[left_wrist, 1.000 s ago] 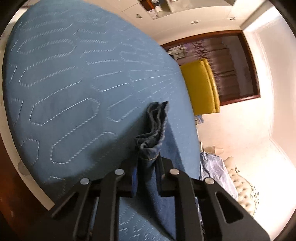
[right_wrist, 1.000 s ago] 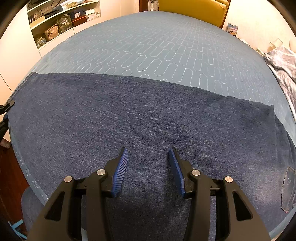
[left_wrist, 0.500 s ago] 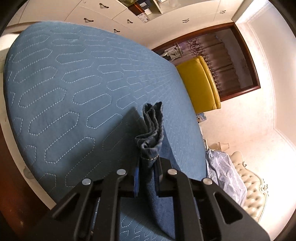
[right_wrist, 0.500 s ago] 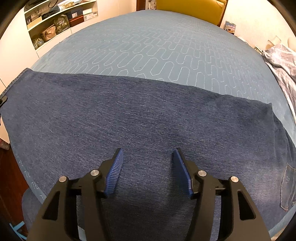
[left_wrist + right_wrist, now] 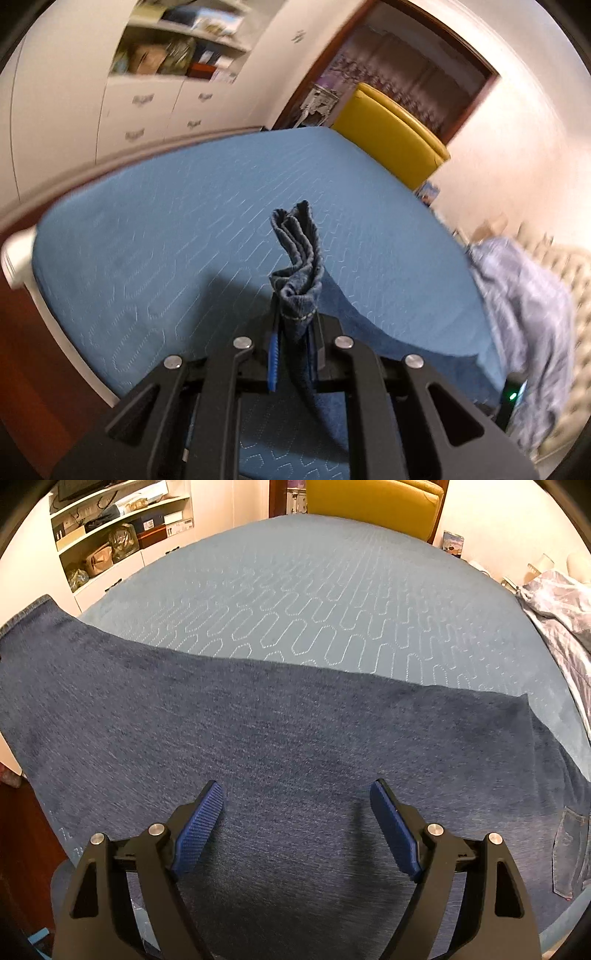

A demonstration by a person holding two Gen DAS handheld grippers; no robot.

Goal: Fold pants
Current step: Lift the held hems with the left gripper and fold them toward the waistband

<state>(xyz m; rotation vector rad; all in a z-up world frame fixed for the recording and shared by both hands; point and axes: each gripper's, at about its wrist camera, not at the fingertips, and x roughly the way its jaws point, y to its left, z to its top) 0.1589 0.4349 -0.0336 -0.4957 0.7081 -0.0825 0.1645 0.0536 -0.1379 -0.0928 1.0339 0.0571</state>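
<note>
Dark blue denim pants [image 5: 277, 731] lie spread across the near part of a blue quilted bed [image 5: 314, 590]. A back pocket [image 5: 570, 849] shows at the right. The hem end [image 5: 33, 609] at the far left is lifted off the bed. My left gripper [image 5: 295, 332] is shut on that bunched pants hem [image 5: 299, 266], which sticks up past the fingers, raised above the mattress. My right gripper [image 5: 295, 805] hovers over the middle of the pants, its jaws opening wide, with only flat denim beneath and nothing pinched between the blue pads [image 5: 199, 827].
A yellow armchair [image 5: 373, 502] stands beyond the bed's far end. A pale grey-blue cloth [image 5: 557, 609] is heaped at the bed's right side. White shelves and drawers [image 5: 110, 535] line the left wall. A cream tufted headboard or sofa [image 5: 569, 295] sits at right.
My left gripper has risen and rolled with the hem, lifting the pants' left end off the bed. The right gripper's jaws have spread much wider while staying in place.
</note>
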